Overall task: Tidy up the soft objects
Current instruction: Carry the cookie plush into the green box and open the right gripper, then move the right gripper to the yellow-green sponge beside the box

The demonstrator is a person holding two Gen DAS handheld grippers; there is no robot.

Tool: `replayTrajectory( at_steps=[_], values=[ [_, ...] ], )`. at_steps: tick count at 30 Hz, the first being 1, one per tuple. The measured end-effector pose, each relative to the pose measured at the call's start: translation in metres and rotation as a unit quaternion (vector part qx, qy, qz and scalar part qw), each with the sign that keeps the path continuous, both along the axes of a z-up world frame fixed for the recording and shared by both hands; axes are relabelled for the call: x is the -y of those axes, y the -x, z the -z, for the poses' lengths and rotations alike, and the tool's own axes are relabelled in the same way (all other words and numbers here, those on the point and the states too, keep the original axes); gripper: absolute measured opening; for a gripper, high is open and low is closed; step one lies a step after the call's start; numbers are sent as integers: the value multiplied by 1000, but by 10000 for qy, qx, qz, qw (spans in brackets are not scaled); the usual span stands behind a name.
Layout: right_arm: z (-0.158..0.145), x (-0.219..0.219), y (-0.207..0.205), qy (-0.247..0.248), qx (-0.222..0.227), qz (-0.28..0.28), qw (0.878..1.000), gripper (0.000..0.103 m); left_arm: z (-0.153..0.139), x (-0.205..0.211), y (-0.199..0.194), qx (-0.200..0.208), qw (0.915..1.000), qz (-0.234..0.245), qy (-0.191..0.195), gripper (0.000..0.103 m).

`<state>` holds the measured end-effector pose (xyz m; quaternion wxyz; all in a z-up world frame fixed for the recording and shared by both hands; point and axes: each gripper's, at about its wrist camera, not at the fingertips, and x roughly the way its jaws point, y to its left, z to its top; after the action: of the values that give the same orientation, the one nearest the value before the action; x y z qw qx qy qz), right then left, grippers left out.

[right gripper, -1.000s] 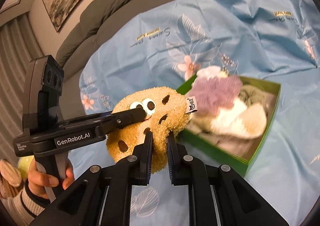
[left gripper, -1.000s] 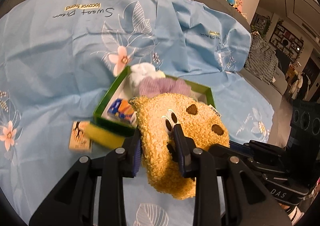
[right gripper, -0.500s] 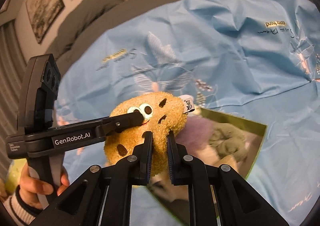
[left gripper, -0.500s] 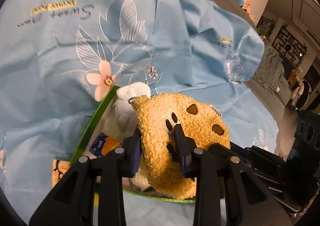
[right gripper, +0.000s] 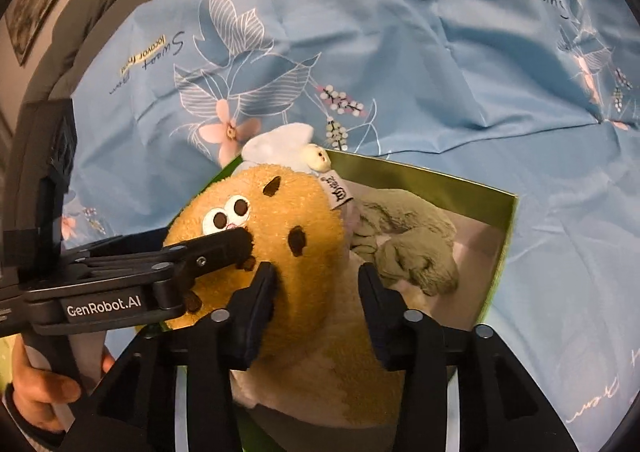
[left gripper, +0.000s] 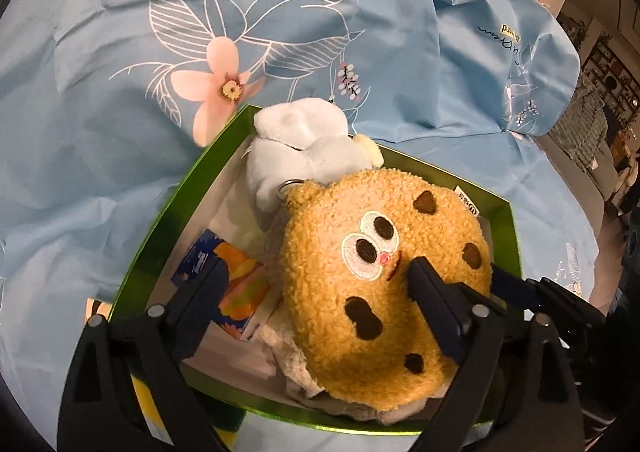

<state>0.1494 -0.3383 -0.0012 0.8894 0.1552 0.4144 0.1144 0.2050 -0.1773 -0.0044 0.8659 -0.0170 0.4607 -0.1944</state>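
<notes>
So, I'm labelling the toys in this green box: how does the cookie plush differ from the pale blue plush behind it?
The cookie plush is golden brown and nubbly; the pale blue plush is light and smooth. The cookie plush shows stitched eyes and dark chips; the pale blue plush shows no face here. The cookie plush lies on top in full view; the pale blue plush sits partly hidden behind it at the far corner. Both are soft toys inside the green box.

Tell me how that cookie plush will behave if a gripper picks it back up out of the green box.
The cookie plush looks stuffed and fuzzy, so it would probably squash between the pads rather than resist. Its nubby pile likely grips well, so slipping seems unlikely. It lies piled on other soft things in the green box, so it may sag or shift when pushed.
</notes>
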Motion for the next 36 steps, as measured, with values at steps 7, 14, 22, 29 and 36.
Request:
replayTrajectory(
  at_steps=[7, 14, 22, 29, 36],
  values=[
    [-20, 10, 31, 147, 237, 173, 9995, 50, -20, -10, 28, 309, 9995, -82, -64, 98],
    [-37, 13, 64, 79, 408, 239, 9988, 52, -39, -14, 63, 615, 9980, -47, -123, 102],
    [-57, 3, 104, 143, 617, 290, 9976, 67, -48, -26, 105, 739, 9972, -12, -132, 102],
    [-69, -13, 127, 173, 757, 176, 9968, 76, -58, -43, 137, 1009, 9948, -113, -100, 102],
    [-66, -42, 151, 323, 950, -94, 9949, 76, -42, -76, 153, 999, 9942, -272, 283, 102]
  ],
)
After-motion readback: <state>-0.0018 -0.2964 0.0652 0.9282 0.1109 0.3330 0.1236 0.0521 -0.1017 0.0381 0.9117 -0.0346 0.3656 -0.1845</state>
